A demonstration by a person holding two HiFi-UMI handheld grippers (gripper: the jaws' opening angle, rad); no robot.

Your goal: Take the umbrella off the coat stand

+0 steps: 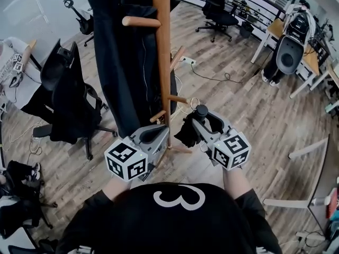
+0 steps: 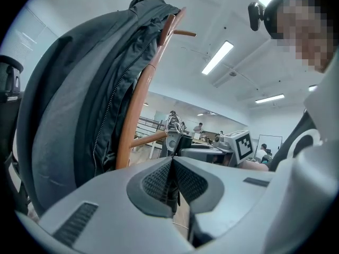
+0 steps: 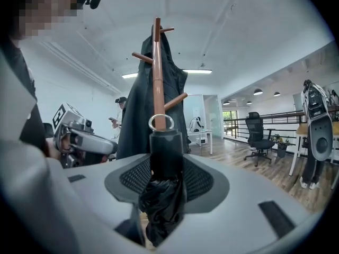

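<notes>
Right gripper [image 3: 166,165]: jaws clamped on the umbrella [image 3: 165,144] (folded, black). They grip the handle just below its metal ring [image 3: 160,122], and loose black fabric bunches out under the jaws. In the head view the umbrella sits just right of the wooden coat stand [image 1: 161,46], low down. The ring is beside the tip of a low peg [image 1: 179,99] (touching or not, cannot tell).

Left gripper [image 2: 173,184]: jaws pressed together, nothing between them. It is left of the right gripper, on the near side of the pole and close to it but not holding it.

A dark zipped jacket [image 1: 119,62] hangs down the stand's left side and covers most of the pole there. More pegs stick out higher up, on both sides.

Further out, a black office chair [image 1: 69,94] stands left of the stand. A second chair [image 1: 217,9] is far right by a railing. The wood-plank floor [image 1: 238,105] has a white power strip [image 1: 187,60] and a cable lying on the far side of the stand.
</notes>
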